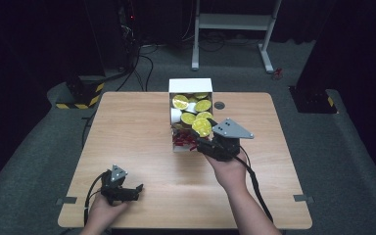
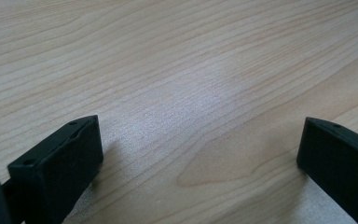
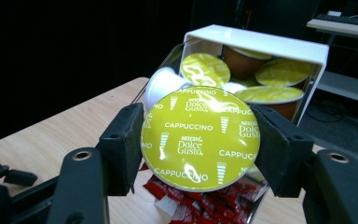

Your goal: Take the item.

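My right gripper (image 1: 203, 133) is shut on a coffee capsule (image 3: 200, 138) with a yellow-green "Cappuccino" foil lid, pressed between both jaws. It hangs over the near end of a white open box (image 1: 191, 84) at the table's middle back; the same capsule (image 1: 201, 127) shows in the high view. Several more capsules (image 3: 205, 69) lie in the box (image 3: 279, 46), and red sachets (image 3: 200, 200) fill its near part. My left gripper (image 1: 136, 189) rests low at the front left of the wooden table (image 1: 127, 132), jaws wide apart over bare wood (image 2: 200, 135), nothing between them.
A small dark round disc (image 1: 219, 105) sits on the table just right of the box. Beyond the far edge stands a white metal frame (image 1: 232, 22) on grey carpet. Dark cables trail from both grippers toward the front edge.
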Demonstrator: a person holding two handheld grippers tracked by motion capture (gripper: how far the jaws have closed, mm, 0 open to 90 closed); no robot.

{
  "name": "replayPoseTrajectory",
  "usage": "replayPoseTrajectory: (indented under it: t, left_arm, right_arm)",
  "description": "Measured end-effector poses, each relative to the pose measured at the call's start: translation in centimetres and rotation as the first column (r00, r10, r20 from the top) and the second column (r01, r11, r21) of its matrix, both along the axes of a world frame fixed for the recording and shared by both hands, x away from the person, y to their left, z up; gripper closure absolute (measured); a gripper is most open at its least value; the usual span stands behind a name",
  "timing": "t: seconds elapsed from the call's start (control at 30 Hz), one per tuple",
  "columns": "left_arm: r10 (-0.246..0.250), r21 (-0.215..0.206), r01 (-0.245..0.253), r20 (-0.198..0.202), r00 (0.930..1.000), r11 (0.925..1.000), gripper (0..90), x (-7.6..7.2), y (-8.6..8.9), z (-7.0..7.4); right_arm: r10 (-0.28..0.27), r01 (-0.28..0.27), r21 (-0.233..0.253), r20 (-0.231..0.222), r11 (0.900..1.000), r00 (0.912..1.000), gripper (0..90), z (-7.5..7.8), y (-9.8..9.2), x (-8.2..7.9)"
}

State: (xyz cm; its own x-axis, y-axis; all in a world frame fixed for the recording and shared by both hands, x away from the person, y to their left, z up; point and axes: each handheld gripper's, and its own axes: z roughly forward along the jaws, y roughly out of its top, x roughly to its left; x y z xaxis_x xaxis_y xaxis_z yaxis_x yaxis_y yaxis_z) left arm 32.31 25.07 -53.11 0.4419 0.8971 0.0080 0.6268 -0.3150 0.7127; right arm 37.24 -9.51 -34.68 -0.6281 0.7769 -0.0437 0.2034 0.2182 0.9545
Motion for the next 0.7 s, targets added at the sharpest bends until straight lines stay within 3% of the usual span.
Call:
replayPoseTrajectory:
  t: [0.7]
  left_arm:
    - [-0.002,0.001,0.002,0.001,1.0000,1.0000,0.6,0.0,0.0,0.0]
  right_arm:
    - [0.040,-0.041,-0.035,-0.032,0.999,0.9987,38.6,-3.8,-0.4,-2.5]
